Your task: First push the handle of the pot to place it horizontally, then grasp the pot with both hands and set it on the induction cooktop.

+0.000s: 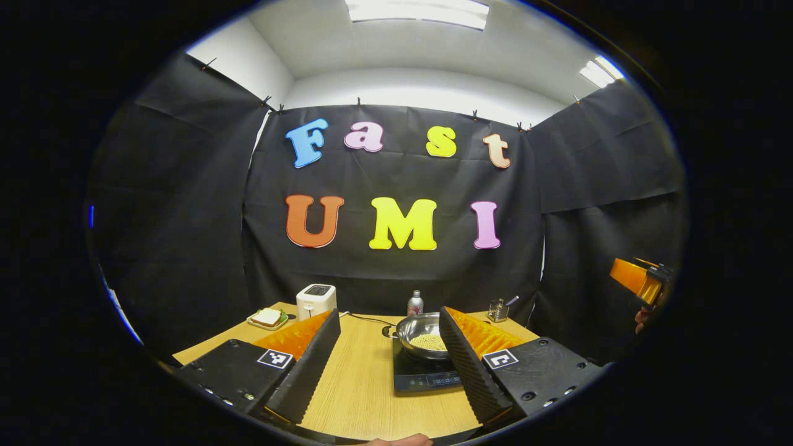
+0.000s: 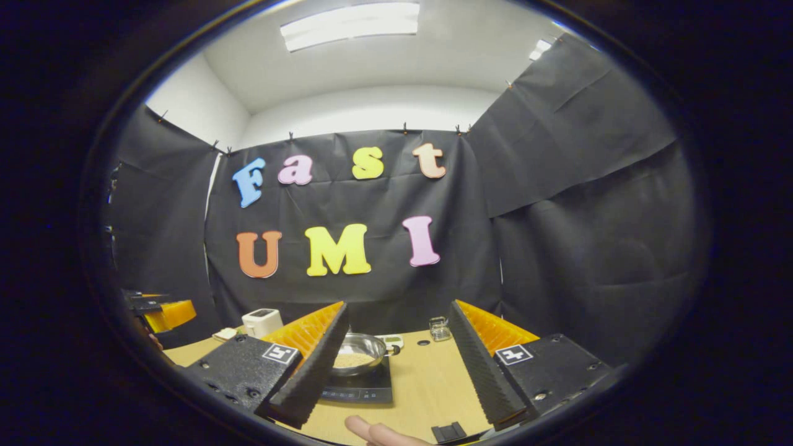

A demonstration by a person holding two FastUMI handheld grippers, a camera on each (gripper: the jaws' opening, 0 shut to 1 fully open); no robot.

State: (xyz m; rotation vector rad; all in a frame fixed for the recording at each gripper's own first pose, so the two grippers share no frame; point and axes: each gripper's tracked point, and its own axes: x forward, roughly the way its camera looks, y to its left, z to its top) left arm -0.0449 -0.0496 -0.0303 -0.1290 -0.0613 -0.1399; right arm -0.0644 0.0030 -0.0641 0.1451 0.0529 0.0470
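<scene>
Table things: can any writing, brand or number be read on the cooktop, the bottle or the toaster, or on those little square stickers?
No text can be read.
Cooktop: marks on the front panel, too small to read.
Bottle: label too blurred to read.
Toaster: no lettering can be made out.
Square sticker: a black-and-white pattern, no words.

The pot is shiny bare metal. The cooktop at 6 o'clock of it has a glossy dark glass top. The desk is matt pale wood grain. The toaster looks like smooth white plastic.
</scene>
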